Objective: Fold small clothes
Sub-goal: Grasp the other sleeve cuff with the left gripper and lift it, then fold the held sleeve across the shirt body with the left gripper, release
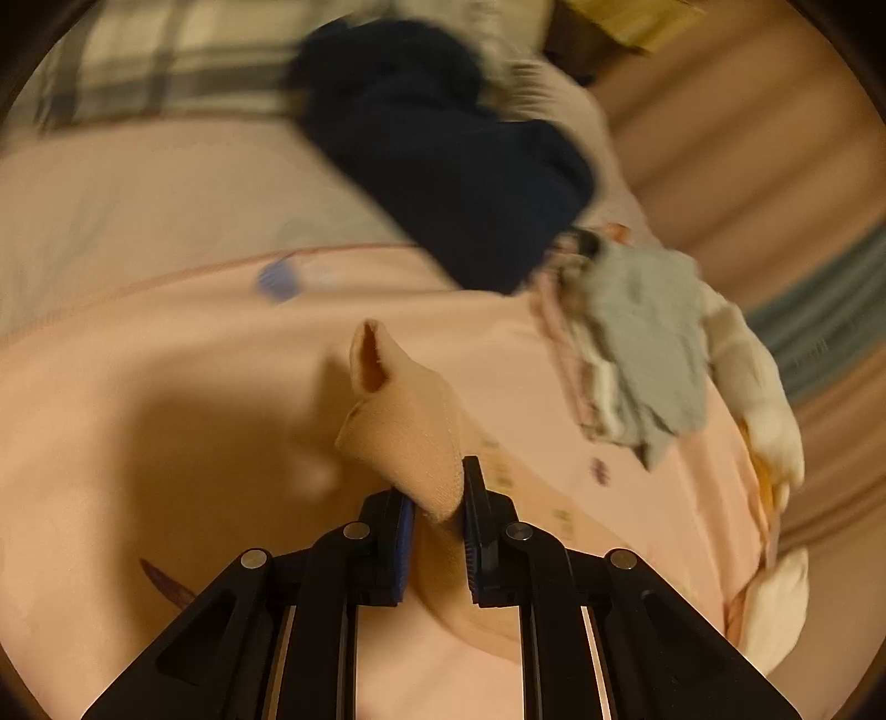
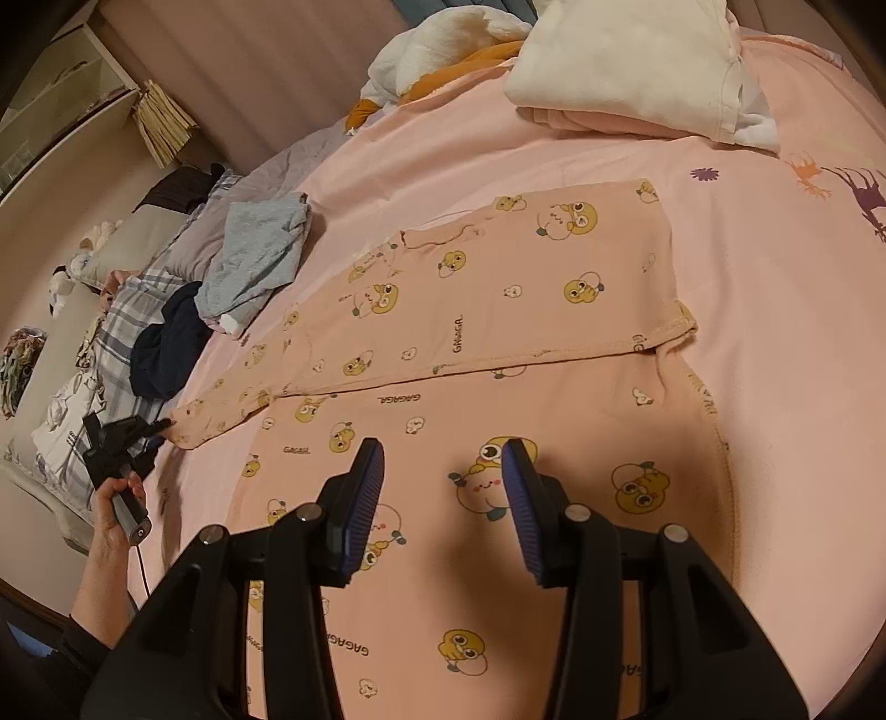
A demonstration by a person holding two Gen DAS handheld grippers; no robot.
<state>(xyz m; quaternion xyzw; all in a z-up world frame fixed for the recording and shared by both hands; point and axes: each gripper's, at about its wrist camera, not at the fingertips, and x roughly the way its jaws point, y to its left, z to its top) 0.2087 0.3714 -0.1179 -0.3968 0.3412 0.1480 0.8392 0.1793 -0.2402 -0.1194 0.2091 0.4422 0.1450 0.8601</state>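
Note:
A pink cartoon-print garment [image 2: 498, 310] lies spread flat on the pink bed sheet [image 2: 775, 288], one side folded over along its middle. My left gripper [image 1: 437, 498] is shut on the cuff of its sleeve [image 1: 410, 432], lifted off the sheet; from the right wrist view the left gripper [image 2: 158, 429] sits at the sleeve end [image 2: 194, 426] at the far left. My right gripper [image 2: 443, 465] is open and empty, hovering above the garment's lower part.
A grey garment [image 2: 255, 255] [image 1: 648, 343] and a dark navy garment [image 2: 166, 349] [image 1: 448, 160] lie at the bed's edge. White folded clothes [image 2: 631, 61] and a white-and-orange plush [image 2: 443, 50] lie at the far end. A plaid blanket [image 1: 160, 61] lies beyond.

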